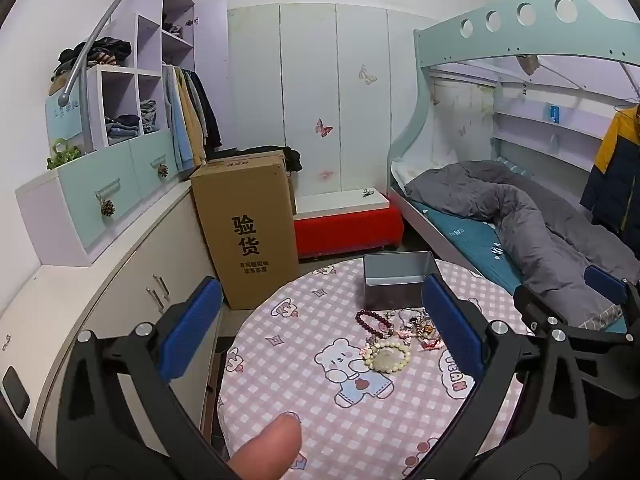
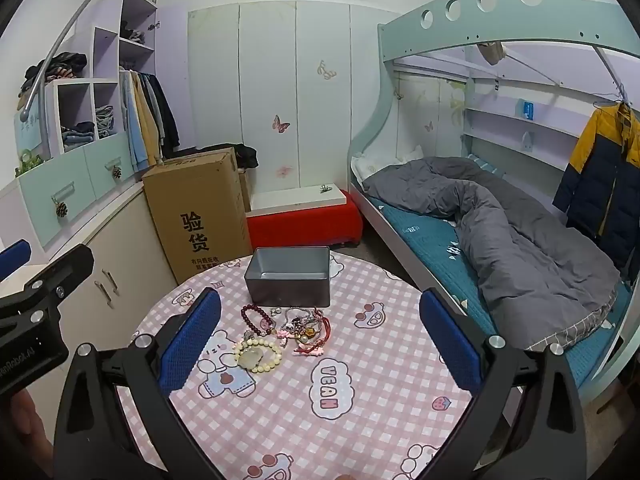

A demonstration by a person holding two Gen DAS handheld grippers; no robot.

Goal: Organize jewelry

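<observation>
A heap of jewelry lies on the round table (image 2: 360, 420) with its pink checked cloth. It holds a cream bead bracelet (image 2: 258, 354), a dark red bead bracelet (image 2: 252, 318) and tangled chains and charms (image 2: 306, 326). Just behind it stands an open grey metal box (image 2: 289, 276), empty inside. My right gripper (image 2: 320, 340) is open above the near part of the table, nothing between its blue pads. My left gripper (image 1: 322, 332) is open too, over the table's left side. The same cream bracelet (image 1: 387, 356), red bracelet (image 1: 374, 322) and box (image 1: 396, 280) show between its fingers.
A tall cardboard box (image 2: 200, 216) stands on the floor left of the table, beside a low cabinet (image 1: 120, 280). A red bench (image 2: 304, 220) sits behind. A bunk bed with a grey duvet (image 2: 520, 240) runs along the right. A fingertip (image 1: 268, 448) shows at the bottom.
</observation>
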